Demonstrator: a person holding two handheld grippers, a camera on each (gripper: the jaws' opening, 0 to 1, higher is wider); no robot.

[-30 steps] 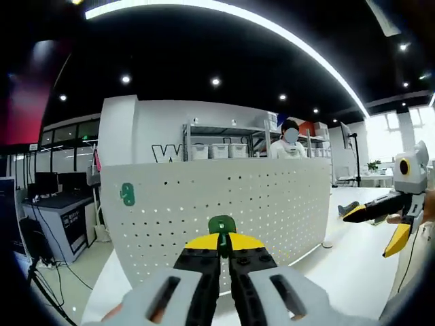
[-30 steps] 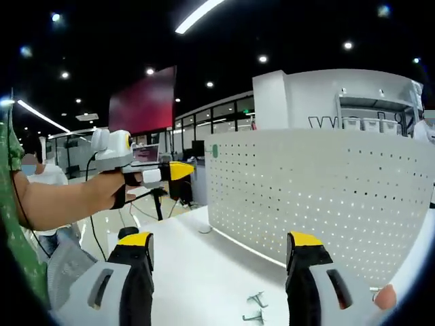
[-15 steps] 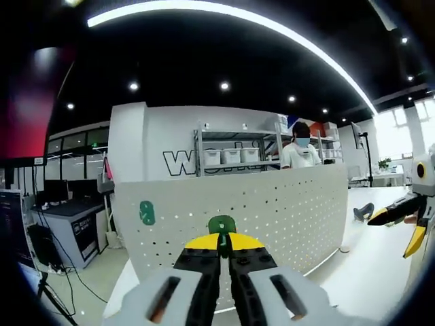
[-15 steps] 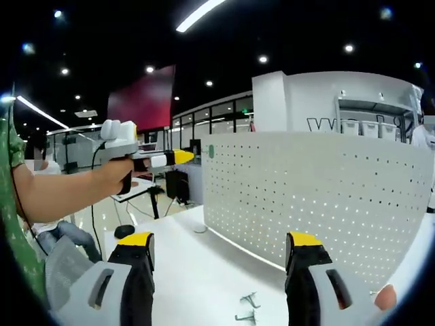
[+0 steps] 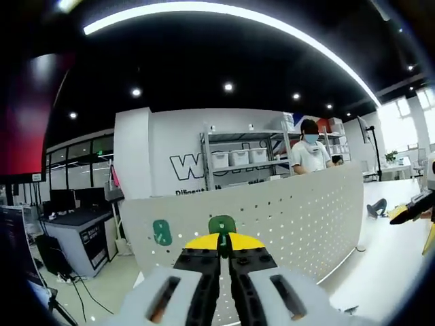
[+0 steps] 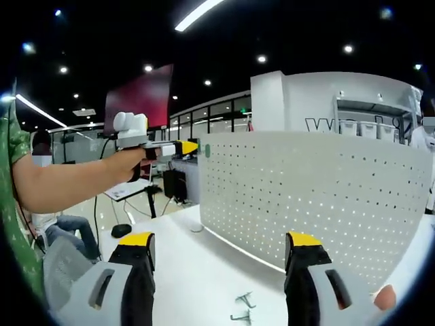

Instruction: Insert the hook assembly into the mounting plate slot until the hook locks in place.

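Green hook (image 5: 221,225) sits pinched between the pressed-together yellow-tipped jaws of the left gripper (image 5: 223,239), held up in front of the white perforated board (image 5: 272,217) in the left gripper view. To its left on the board a second green hook (image 5: 162,232) hangs near the board's left end. Behind the board stands a shelf rack with white bins (image 5: 238,158), and a person in a white shirt (image 5: 310,153) is beyond the board's top edge. At the far right of this view the tip of the other gripper (image 5: 410,212) pokes in over the white table (image 5: 380,265).

In the right gripper view, a bare forearm (image 6: 68,183) stretches level from the left edge toward the board, its hand (image 6: 131,166) wrapped around the handle of the left gripper (image 6: 187,147), whose yellow tip points at the board's upper left corner (image 6: 207,146); whether it touches the board there cannot be told. The right gripper (image 6: 217,248) has its jaws spread wide apart with nothing between them, pointing at the board (image 6: 319,197) from above the table (image 6: 197,272). Two small metal hooks (image 6: 241,305) lie on the table between the jaws. A fingertip (image 6: 385,296) shows at the lower right edge.
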